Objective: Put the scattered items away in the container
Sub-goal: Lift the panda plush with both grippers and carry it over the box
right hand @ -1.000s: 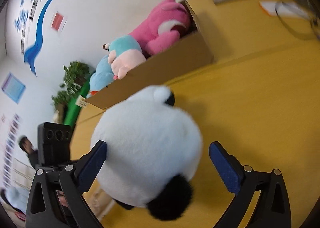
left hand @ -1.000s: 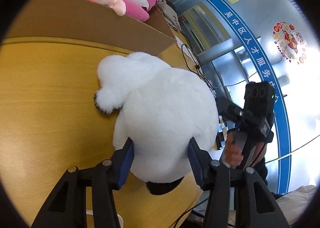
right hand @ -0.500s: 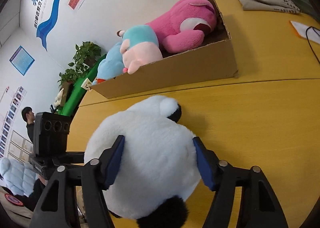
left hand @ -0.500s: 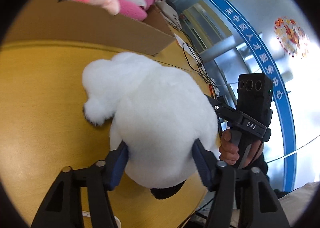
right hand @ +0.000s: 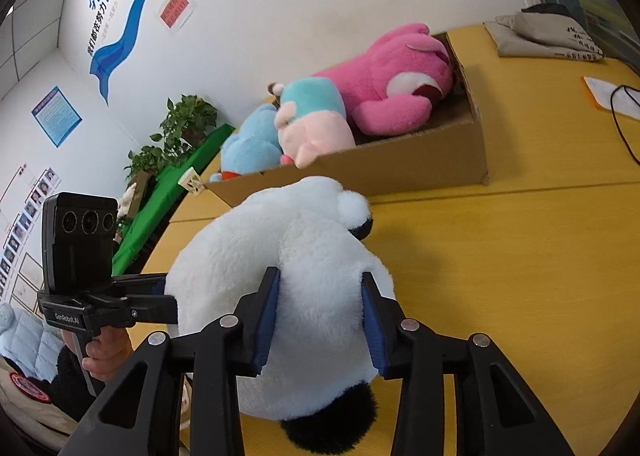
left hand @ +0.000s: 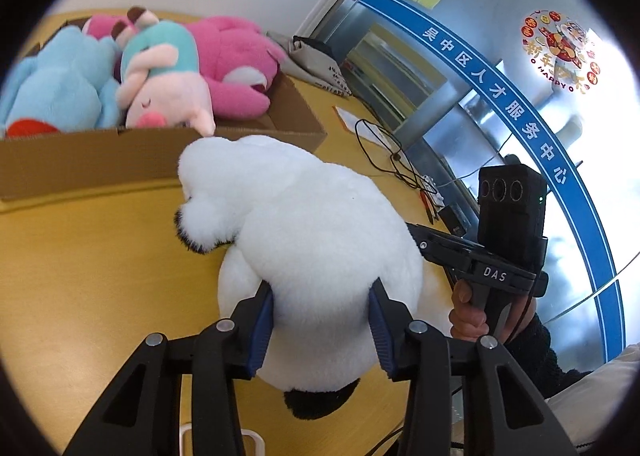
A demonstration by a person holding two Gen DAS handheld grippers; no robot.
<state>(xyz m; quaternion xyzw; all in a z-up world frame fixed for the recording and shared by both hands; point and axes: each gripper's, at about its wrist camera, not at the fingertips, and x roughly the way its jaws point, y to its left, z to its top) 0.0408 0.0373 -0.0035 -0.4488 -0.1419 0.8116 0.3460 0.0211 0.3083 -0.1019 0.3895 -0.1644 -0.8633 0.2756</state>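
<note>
A big white plush panda [left hand: 304, 232] with black ears and feet is held above the yellow table, in front of the cardboard box [left hand: 80, 159]. My left gripper [left hand: 320, 320] is shut on its body from one side. My right gripper [right hand: 320, 316] is shut on it from the other side; the panda also shows in the right wrist view [right hand: 288, 256]. The box [right hand: 420, 163] holds a pink bear [right hand: 392, 75], a teal-and-pink plush [right hand: 312, 115] and a light blue plush [right hand: 248, 147].
The yellow table [right hand: 520, 256] runs to the right. A black cable [left hand: 392, 159] and a paper sheet [right hand: 604, 91] lie on it. A grey cloth bag [right hand: 548, 35] sits at the far end. Potted plants [right hand: 176, 135] stand by the wall.
My right gripper has closed from wide open onto the panda. Both grippers have lifted it, and the box's inside with the plush toys has come into view.
</note>
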